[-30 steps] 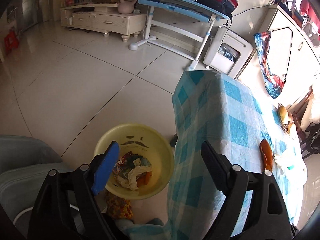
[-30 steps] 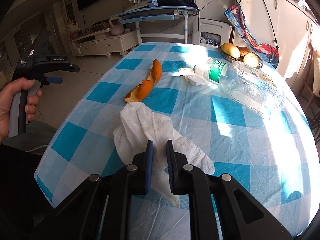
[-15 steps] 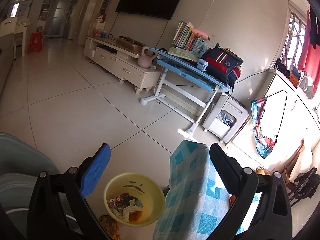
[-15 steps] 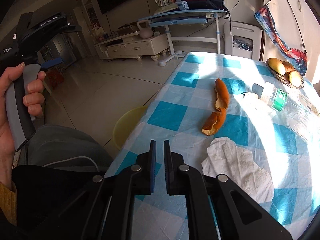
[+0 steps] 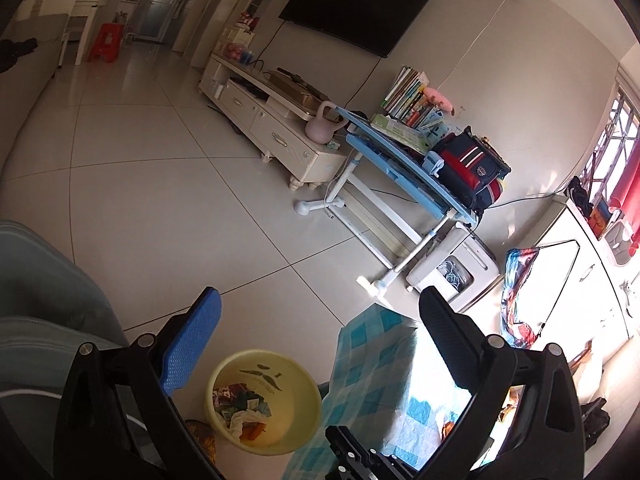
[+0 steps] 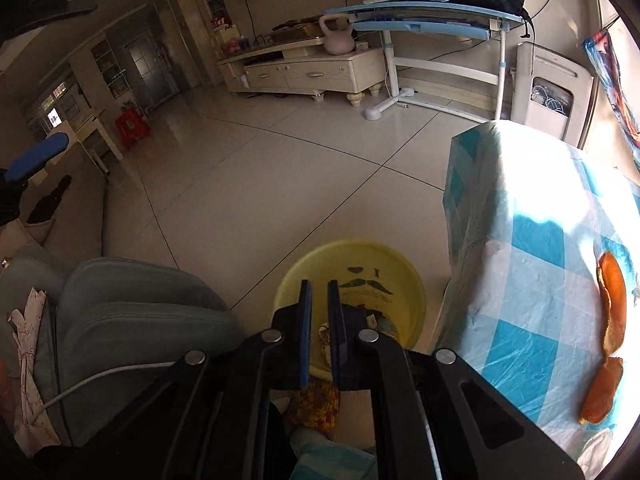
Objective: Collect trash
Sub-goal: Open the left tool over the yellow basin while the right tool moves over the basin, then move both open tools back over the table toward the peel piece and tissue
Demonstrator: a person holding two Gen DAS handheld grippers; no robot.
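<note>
Since a second ago, our right gripper [image 6: 320,292] has swung off the counter [image 6: 520,240] and now hangs over the yellow bin [image 6: 416,300], while our left gripper [image 5: 320,320] has tipped upward toward the room.

From the left wrist, our jaws stand wide apart with nothing between them. Below them sits the bin [image 5: 308,412] on the floor [image 5: 160,200], already holding scraps of paper and peel, tucked between the grey chair [image 5: 44,300] and the hanging edge of the checked cloth [image 5: 368,364]. Open tile stretches ahead, so this hand has room to swing back to the counter.

From the right wrist, our jaws are nearly closed, a thin gap showing. We cannot tell whether they pinch anything; the tips look bare, though glare and the bin's contents behind make that unsure. If something is held, we should centre over the bin's mouth before parting the jaws, keeping clear of the near rim. The orange peel [image 6: 612,300] lies on the counter to the right, two pieces close to its edge, well apart from the gripper. For the next pick we would approach from above and from the floor side, minding the cloth's drape at the corner.
</note>
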